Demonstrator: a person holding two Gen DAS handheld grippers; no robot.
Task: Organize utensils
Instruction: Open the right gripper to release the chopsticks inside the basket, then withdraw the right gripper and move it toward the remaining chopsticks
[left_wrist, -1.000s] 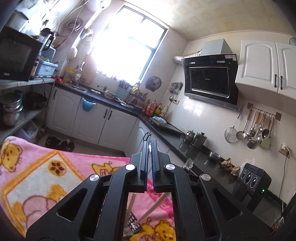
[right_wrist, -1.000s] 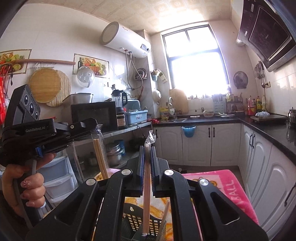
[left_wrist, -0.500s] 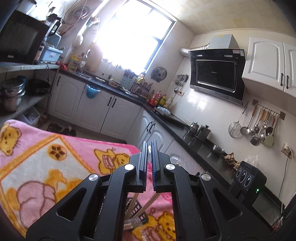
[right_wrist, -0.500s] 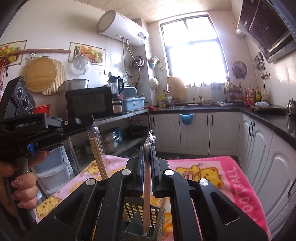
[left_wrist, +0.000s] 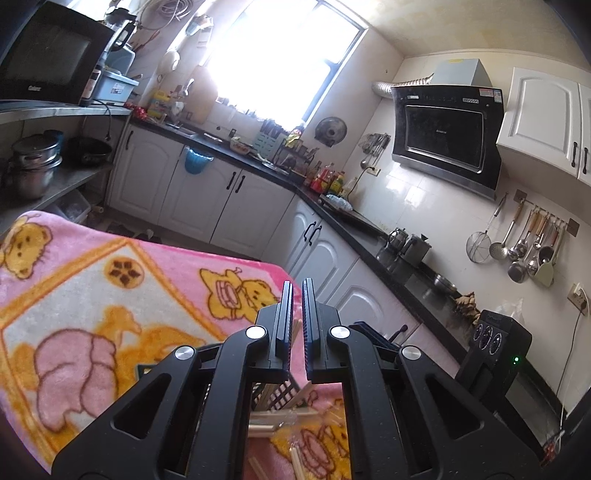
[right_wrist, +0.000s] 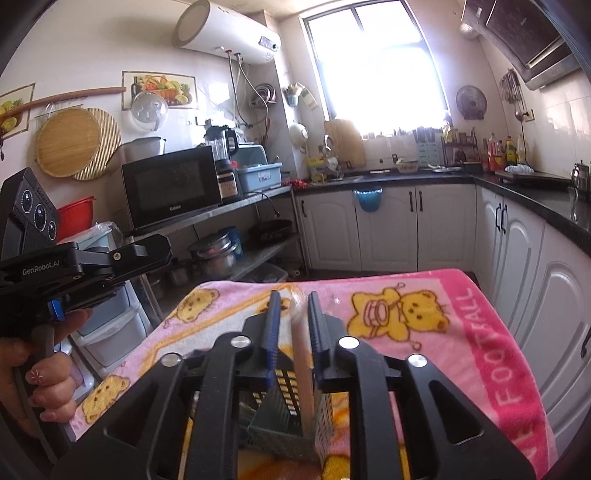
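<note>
Left gripper (left_wrist: 294, 295): its two black fingers were almost together with a thin gap, holding nothing; it was up above the pink blanket (left_wrist: 92, 295)
Hand (right_wrist: 44, 373): at 9 o'clock in the right view, wrapped around the left gripper's handle
Loose chopsticks (left_wrist: 273, 417): lying flat on the blanket at 6 o'clock in the left view, some in clear wrap
Basket (right_wrist: 280, 417): dark, with holes in its sides, standing on the blanket at 6 o'clock in the right view
Right gripper (right_wrist: 291, 306): its fingers were spread apart, not squeezing
Chopstick pack (right_wrist: 301, 354): standing up in the basket, right between the right gripper's fingers, nearer the 3 o'clock finger; touching or not, I cannot tell
</note>
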